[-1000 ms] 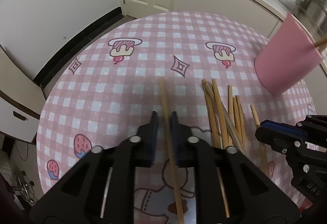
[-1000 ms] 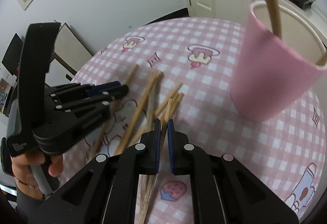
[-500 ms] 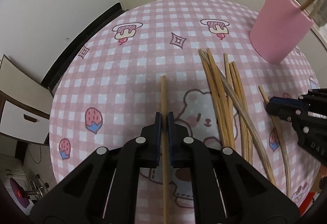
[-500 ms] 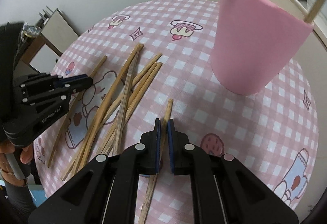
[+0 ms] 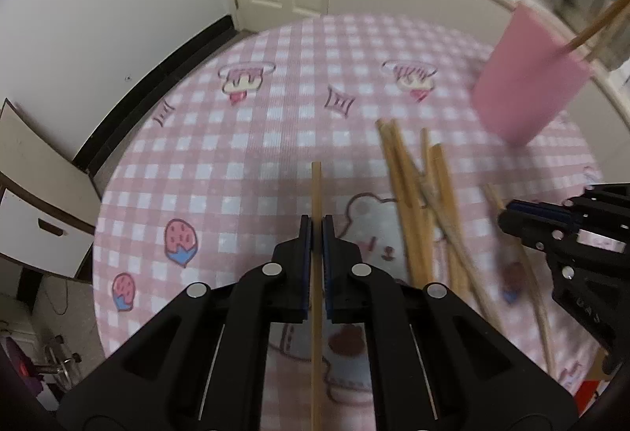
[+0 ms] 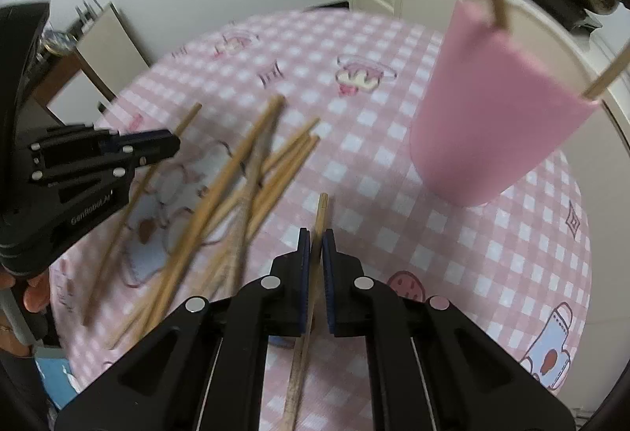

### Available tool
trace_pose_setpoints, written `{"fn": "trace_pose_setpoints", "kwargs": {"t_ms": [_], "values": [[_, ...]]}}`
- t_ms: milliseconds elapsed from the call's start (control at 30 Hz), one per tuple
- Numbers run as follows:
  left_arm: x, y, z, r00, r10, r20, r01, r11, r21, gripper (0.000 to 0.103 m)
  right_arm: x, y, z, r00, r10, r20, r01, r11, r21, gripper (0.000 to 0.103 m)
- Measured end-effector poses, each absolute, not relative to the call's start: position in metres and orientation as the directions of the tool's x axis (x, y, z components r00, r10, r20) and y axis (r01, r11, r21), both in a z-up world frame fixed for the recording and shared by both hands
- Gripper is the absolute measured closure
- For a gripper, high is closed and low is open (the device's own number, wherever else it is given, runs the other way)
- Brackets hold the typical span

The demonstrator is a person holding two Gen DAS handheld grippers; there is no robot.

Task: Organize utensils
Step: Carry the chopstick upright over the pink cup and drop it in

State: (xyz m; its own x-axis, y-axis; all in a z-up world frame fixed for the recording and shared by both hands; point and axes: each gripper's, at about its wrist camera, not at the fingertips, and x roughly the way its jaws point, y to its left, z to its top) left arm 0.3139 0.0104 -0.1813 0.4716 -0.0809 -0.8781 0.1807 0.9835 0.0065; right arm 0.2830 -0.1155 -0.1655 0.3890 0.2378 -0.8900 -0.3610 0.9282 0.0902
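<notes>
L tongs & R tongs each pinching one chopstick, prob. clear of tbl.

Both wrist views look steeply down, close over the shared table, each seeing the other.

The left gripper pinches one chopstick; loose chopsticks lie between it and the pink cup.

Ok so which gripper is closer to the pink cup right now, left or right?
Right. The right gripper, shut on a chopstick, sits just short of the pink cup. The left gripper, holding its own chopstick, is beyond the loose chopstick pile, farther away.
</notes>
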Motion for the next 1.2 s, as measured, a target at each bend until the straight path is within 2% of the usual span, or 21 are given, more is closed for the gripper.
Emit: {"fn": "trace_pose_setpoints", "kwargs": {"t_ms": [367,633,967,1200], "values": [[0.250,0.004,-0.068,0.648,-0.217,-0.731,0.234,0.969,-0.081,0.098,0.231,-0.140,-0.058,0.600,0.354,-0.717,-0.401,0.909,0.113,0.099],[0.199,-0.024,-0.006,0.742,-0.311,-0.594,0.316,0.943,-0.099,0.098,0.193,-0.161,-0.010,0.696,0.375,-0.613,-0.403,0.910,0.099,0.099],[0.190,-0.065,0.043,0.835,-0.345,-0.428,0.317,0.938,-0.138,0.098,0.171,-0.198,0.046,0.828,0.331,-0.453,-0.344,0.937,0.058,0.099],[0.219,-0.083,0.052,0.894,-0.295,-0.336,0.236,0.950,-0.207,0.097,0.180,-0.211,0.075,0.888,0.295,-0.353,-0.302,0.953,0.038,0.099]]}}
